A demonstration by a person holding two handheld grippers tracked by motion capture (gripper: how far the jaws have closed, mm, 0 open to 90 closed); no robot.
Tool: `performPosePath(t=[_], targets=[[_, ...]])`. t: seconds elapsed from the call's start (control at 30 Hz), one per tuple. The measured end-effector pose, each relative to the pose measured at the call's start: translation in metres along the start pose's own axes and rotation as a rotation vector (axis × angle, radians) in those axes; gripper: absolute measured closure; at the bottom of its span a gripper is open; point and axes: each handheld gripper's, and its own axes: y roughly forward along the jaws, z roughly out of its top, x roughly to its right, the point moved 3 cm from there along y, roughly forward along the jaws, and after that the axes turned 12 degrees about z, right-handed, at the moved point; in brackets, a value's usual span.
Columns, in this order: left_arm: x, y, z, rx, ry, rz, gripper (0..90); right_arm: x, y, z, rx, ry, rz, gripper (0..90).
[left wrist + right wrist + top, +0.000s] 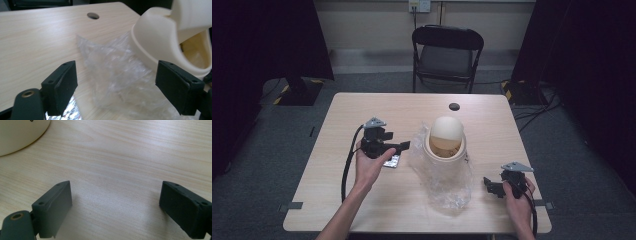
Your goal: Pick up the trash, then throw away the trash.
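Note:
A cream bin (445, 142) with a domed swing lid stands at the table's middle, with a crumpled clear plastic bag (447, 182) lying around its base and toward me. My left gripper (404, 146) is open just left of the bag, pointing at it. In the left gripper view its jaws (117, 87) stand wide apart, framing the bag (117, 72) with the bin (157, 42) behind; nothing is held. A silvery foil packet (392, 161) lies beneath that gripper. My right gripper (488, 184) is open, low over bare wood right of the bag, and its view has the open jaws (115, 205) empty.
A round cable hole (454, 106) sits near the table's far edge. A black folding chair (447, 52) stands behind the table (362, 110). The bin's base (17, 132) is at the top left of the right gripper view. Bare wood lies left and right.

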Motion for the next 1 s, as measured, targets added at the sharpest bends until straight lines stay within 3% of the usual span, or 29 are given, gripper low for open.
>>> performPosePath(t=[0.17,0.57,1.0], targets=[[-0.013,0.003,-0.015,-0.037,0.011,0.032,17.4,0.000,0.000,0.000,0.000,0.001,-0.001,10.1],[-0.036,0.009,-0.045,-0.081,-0.030,0.066,17.3,0.000,0.000,0.000,-0.001,0.000,-0.001,10.1],[-0.040,0.029,-0.065,-0.182,0.032,0.105,16.2,0.000,0.000,0.000,0.000,0.000,0.000,10.1]])
